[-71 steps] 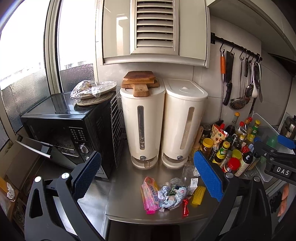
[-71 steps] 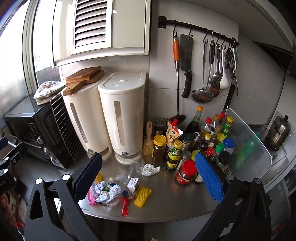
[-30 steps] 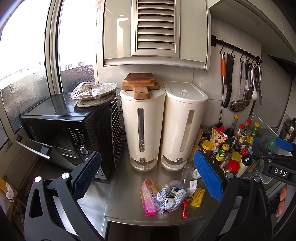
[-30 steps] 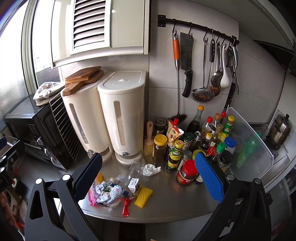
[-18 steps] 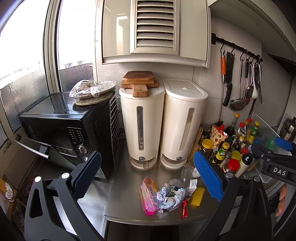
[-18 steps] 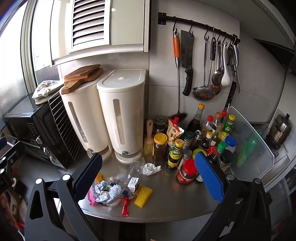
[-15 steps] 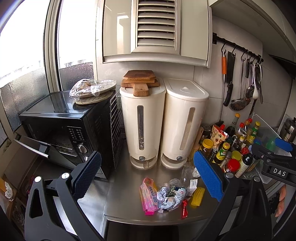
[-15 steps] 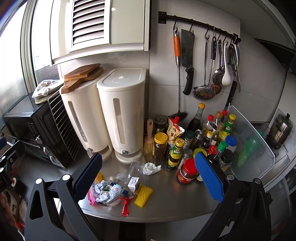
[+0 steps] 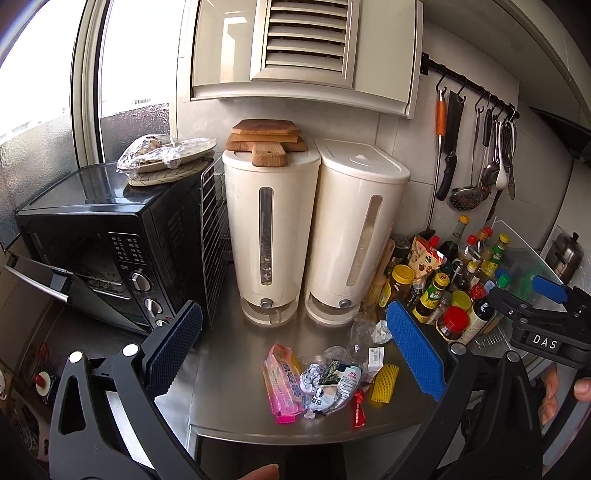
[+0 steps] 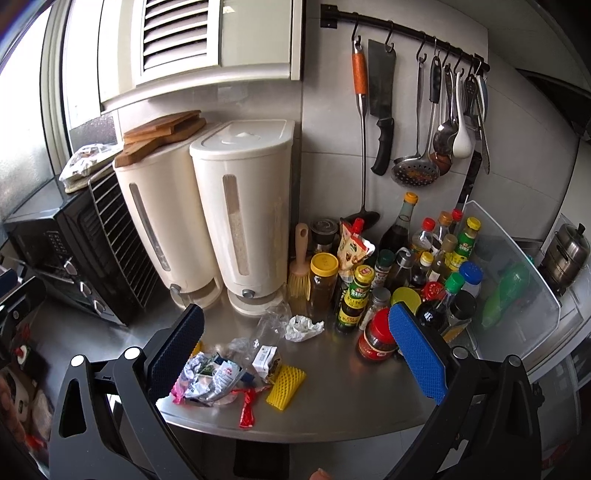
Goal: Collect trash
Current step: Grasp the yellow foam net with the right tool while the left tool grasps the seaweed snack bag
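A heap of trash lies near the front edge of the steel counter (image 9: 236,376): a pink wrapper (image 9: 282,382), crumpled foil and printed packets (image 9: 332,380), a yellow foam net (image 9: 384,376), a red wrapper (image 9: 359,404), a small carton (image 10: 265,357) and a crumpled white tissue (image 10: 303,326). The yellow net (image 10: 286,382) and red wrapper (image 10: 246,406) also show in the right wrist view. My left gripper (image 9: 295,350) is open and empty, above and in front of the heap. My right gripper (image 10: 295,347) is open and empty, to the heap's right.
Two white dispensers (image 9: 314,236) stand at the back with cutting boards (image 9: 266,140) on top. A black oven (image 9: 107,240) with its door ajar stands left. Many sauce bottles and jars (image 10: 406,273) crowd the right, beside a clear guard (image 10: 517,280). Utensils hang on a rail (image 10: 406,33).
Both views have shifted only slightly; the grippers hover in about the same place and stay open. The trash has not moved.
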The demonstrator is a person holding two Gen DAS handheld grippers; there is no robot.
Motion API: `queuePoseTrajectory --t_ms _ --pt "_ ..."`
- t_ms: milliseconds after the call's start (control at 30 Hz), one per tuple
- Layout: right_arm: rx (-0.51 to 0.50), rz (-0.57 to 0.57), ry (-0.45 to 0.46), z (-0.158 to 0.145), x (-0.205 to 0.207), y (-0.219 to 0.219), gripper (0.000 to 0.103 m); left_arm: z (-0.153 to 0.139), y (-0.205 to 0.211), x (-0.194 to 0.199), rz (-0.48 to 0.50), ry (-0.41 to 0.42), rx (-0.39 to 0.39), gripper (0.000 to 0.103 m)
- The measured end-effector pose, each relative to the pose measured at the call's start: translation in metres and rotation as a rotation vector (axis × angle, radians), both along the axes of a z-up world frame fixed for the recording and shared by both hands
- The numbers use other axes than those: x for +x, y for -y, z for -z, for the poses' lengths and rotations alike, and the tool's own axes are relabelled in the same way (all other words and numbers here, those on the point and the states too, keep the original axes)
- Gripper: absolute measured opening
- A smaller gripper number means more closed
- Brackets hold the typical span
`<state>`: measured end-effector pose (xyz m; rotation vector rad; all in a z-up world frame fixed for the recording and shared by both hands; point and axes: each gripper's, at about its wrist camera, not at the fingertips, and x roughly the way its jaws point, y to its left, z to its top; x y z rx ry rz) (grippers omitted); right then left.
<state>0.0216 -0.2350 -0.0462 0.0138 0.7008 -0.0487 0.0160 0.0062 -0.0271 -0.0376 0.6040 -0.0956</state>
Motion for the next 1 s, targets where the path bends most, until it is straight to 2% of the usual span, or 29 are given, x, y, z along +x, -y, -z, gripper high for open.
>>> queuePoseTrajectory --t_ms 100,300,500,567,633,700,733,800,867,1000 --pt "0.051 -0.002 -0.068 0.029 0.012 0.008 0.1 0.022 -0.004 0.013 -0.003 -0.041 0.005 0.095" --pt "0.145 0.004 -0.218 0.098 0.036 0.028 0.1 0.097 -0.011 0.045 0.037 -0.221 -0.007 0.095" --pt "0.134 0.029 -0.369 0.174 0.055 0.034 0.1 0.159 0.01 0.052 0.159 -0.285 0.033 0.089" --pt "0.152 0.031 -0.409 0.196 0.059 0.035 0.084 0.177 0.015 0.053 0.199 -0.308 0.025 0.086" --pt "0.173 0.027 -0.441 0.217 0.063 0.036 0.074 0.194 0.021 0.054 0.223 -0.323 0.045 0.079" --pt "0.18 0.026 -0.464 0.234 0.065 0.036 0.071 0.208 0.027 0.053 0.247 -0.34 0.058 0.075" --pt "0.187 0.023 -0.47 0.241 0.067 0.035 0.063 0.215 0.03 0.053 0.263 -0.349 0.053 0.073" --pt "0.203 0.023 -0.478 0.252 0.071 0.037 0.057 0.226 0.037 0.052 0.287 -0.356 0.055 0.07" --pt "0.208 0.02 -0.478 0.262 0.075 0.036 0.05 0.236 0.046 0.053 0.303 -0.365 0.091 0.066" --pt "0.214 0.008 -0.496 0.279 0.083 0.032 0.045 0.253 0.055 0.056 0.338 -0.398 0.095 0.052"
